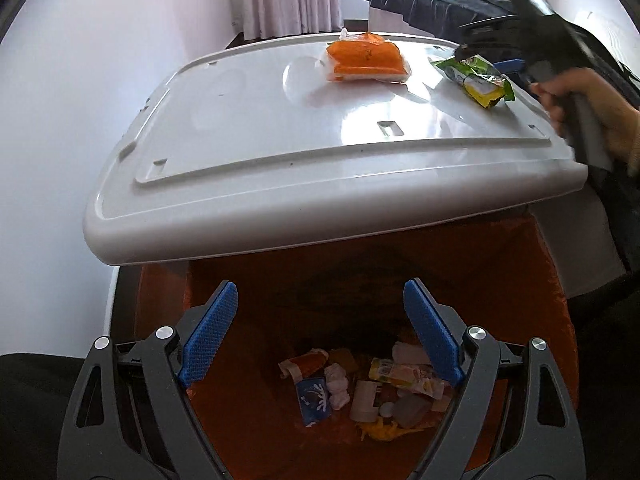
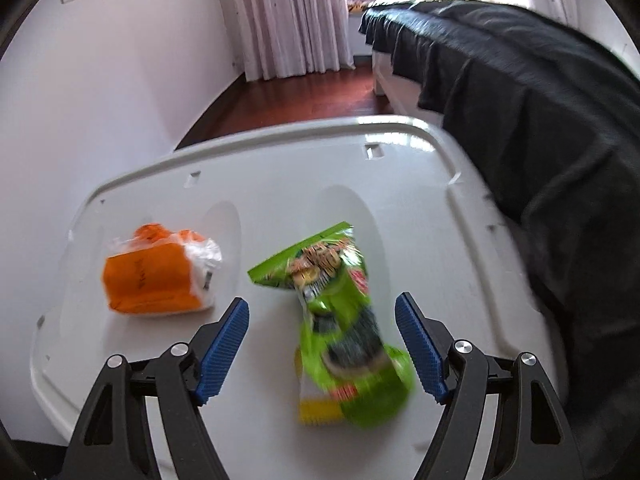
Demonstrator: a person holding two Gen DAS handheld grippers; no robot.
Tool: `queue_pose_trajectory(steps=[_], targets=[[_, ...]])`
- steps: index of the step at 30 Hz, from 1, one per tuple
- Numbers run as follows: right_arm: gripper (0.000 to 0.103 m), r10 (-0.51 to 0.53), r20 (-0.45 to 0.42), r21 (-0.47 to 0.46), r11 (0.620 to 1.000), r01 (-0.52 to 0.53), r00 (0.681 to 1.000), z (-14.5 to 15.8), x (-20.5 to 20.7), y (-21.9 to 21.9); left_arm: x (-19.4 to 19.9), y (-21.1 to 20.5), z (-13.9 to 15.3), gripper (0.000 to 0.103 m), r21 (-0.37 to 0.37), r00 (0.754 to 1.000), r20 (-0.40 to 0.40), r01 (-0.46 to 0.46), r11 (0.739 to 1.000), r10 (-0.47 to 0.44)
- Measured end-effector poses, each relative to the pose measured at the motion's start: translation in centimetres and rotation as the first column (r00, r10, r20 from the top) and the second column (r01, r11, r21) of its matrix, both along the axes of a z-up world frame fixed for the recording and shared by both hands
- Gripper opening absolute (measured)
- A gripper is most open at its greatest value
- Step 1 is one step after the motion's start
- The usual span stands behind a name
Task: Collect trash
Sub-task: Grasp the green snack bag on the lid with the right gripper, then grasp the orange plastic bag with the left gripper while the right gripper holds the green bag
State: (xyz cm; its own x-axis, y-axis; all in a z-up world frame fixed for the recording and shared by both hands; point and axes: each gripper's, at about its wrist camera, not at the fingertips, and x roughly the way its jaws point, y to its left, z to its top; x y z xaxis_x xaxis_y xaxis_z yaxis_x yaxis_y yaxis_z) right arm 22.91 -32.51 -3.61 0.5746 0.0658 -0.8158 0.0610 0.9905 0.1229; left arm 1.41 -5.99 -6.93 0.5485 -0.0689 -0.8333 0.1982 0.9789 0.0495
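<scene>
A green snack wrapper (image 2: 340,320) lies on the white table top (image 2: 400,208), between the open fingers of my right gripper (image 2: 322,310), which hovers around its near half. It also shows in the left wrist view (image 1: 476,78) with the right gripper (image 1: 476,56) over it. An orange tissue pack (image 2: 148,280) lies to the left; it also shows in the left wrist view (image 1: 366,60). My left gripper (image 1: 320,296) is open and empty over the orange-lined trash bin (image 1: 400,264), which holds several pieces of trash (image 1: 360,388).
A bed with a dark cover (image 2: 520,100) stands right of the table. A white wall (image 2: 100,100) runs along the left. Curtains (image 2: 288,16) hang at the back over a dark wooden floor (image 2: 300,96).
</scene>
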Motion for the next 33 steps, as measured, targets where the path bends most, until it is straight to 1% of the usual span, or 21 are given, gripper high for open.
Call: queue_pose_trajectory(steps=[2, 3, 4, 5, 7, 8, 9, 10, 12, 14, 16, 19, 21, 22, 23, 24, 25, 27, 29, 31, 33], targets=[[0.074, 0.003, -0.038, -0.003, 1.0, -0.003, 0.999, -1.5, 1.3, 0.3, 0.0, 0.0, 0.0, 0.083, -0.005, 1.0, -0.005, 0.005, 1.0, -0.005], [0.071, 0.003, -0.061, 0.0, 1.0, -0.003, 0.998, -2.2, 1.6, 0.3, 0.1, 0.0, 0.0, 0.083, -0.009, 1.0, -0.006, 0.007, 1.0, -0.007], [0.071, 0.008, -0.093, 0.002, 1.0, -0.008, 0.996, -3.1, 1.9, 0.3, 0.1, 0.0, 0.0, 0.083, -0.012, 1.0, -0.005, 0.009, 1.0, -0.009], [0.062, 0.022, -0.068, -0.037, 0.999, -0.025, 0.997, -3.0, 1.7, 0.7, 0.1, -0.1, 0.1, 0.083, -0.013, 1.0, -0.003, 0.009, 1.0, -0.009], [0.046, 0.041, -0.088, -0.087, 0.995, -0.049, 0.995, -3.1, 1.7, 1.2, 0.2, -0.2, 0.0, 0.083, -0.014, 1.0, 0.0, 0.012, 1.0, -0.012], [0.037, 0.034, -0.089, -0.093, 0.995, -0.042, 0.995, -3.2, 1.5, 1.2, 0.2, -0.3, 0.0, 0.083, -0.012, 1.0, 0.001, 0.012, 1.0, -0.012], [0.031, 0.019, -0.08, -0.079, 0.997, -0.025, 0.997, -3.2, 1.3, 0.9, 0.3, -0.4, 0.0, 0.083, -0.009, 1.0, 0.002, 0.011, 1.0, -0.011], [0.028, 0.001, -0.081, -0.044, 0.999, -0.004, 0.997, -3.1, 1.2, 0.3, 0.3, -0.5, 0.0, 0.083, -0.004, 1.0, 0.002, 0.013, 1.0, -0.013], [0.02, -0.025, -0.084, -0.004, 1.0, 0.025, 0.996, -3.1, 0.9, -0.4, 0.3, -0.6, 0.0, 0.083, 0.0, 1.0, -0.001, 0.014, 1.0, -0.014], [0.019, -0.04, -0.088, 0.041, 0.998, 0.043, 0.995, -2.8, 0.2, -0.8, 0.5, -0.6, 0.4, 0.083, -0.007, 1.0, -0.009, 0.021, 1.0, -0.021], [0.019, -0.05, -0.091, 0.121, 0.991, 0.061, 0.995, -1.6, -0.6, -1.1, 1.0, -0.5, 1.2, 0.083, -0.022, 1.0, -0.011, 0.027, 0.999, -0.027], [0.019, -0.046, -0.029, 0.296, 0.954, 0.052, 0.999, 2.8, -3.8, -1.1, 2.9, -0.7, 3.3, 0.083, -0.045, 0.998, 0.017, 0.067, 0.997, -0.066], [0.019, -0.043, 0.04, 0.348, 0.937, 0.026, 0.998, 5.6, -6.4, -0.7, 5.1, -1.6, 5.0, 0.083, -0.049, 0.987, 0.052, 0.153, 0.987, -0.15], [0.019, -0.045, 0.087, 0.346, 0.938, 0.012, 0.995, 7.2, -8.1, -0.3, 6.1, -1.9, 5.4, 0.083, -0.048, 0.981, 0.059, 0.186, 0.981, -0.183], [0.019, -0.048, 0.126, 0.333, 0.943, 0.003, 0.991, 8.2, -9.6, 0.0, 7.7, -2.5, 6.0, 0.083, -0.052, 0.969, 0.068, 0.241, 0.969, -0.237], [0.02, -0.049, 0.154, 0.319, 0.948, -0.003, 0.987, 8.8, -10.7, 0.3, 9.0, -2.9, 6.3, 0.083, -0.054, 0.959, 0.081, 0.277, 0.959, -0.272], [0.02, -0.053, 0.173, 0.312, 0.95, -0.004, 0.983, 9.1, -11.8, 0.6, 10.8, -3.2, 6.7, 0.083, -0.051, 0.944, 0.119, 0.316, 0.947, -0.309], [0.02, -0.051, 0.177, 0.314, 0.949, -0.007, 0.983, 8.7, -12.7, 0.9, 13.4, -3.7, 6.8, 0.083, -0.044, 0.918, 0.151, 0.377, 0.925, -0.366], [0.02, -0.045, 0.163, 0.307, 0.952, -0.007, 0.986, 8.2, -12.4, 1.0, 16.9, -4.2, 6.5, 0.083, -0.018, 0.909, 0.157, 0.394, 0.919, -0.387], [0.02, -0.047, 0.149, 0.31, 0.951, -0.002, 0.988, 7.8, -12.0, 0.8, 20.2, -4.7, 5.9, 0.083, 0.001, 0.901, 0.136, 0.416, 0.909, -0.412], [0.02, -0.054, 0.14, 0.325, 0.946, 0.005, 0.989, 7.4, -11.6, 0.1, 22.0, -5.6, 5.5, 0.083, 0.025, 0.876, 0.122, 0.467, 0.884, -0.466]])
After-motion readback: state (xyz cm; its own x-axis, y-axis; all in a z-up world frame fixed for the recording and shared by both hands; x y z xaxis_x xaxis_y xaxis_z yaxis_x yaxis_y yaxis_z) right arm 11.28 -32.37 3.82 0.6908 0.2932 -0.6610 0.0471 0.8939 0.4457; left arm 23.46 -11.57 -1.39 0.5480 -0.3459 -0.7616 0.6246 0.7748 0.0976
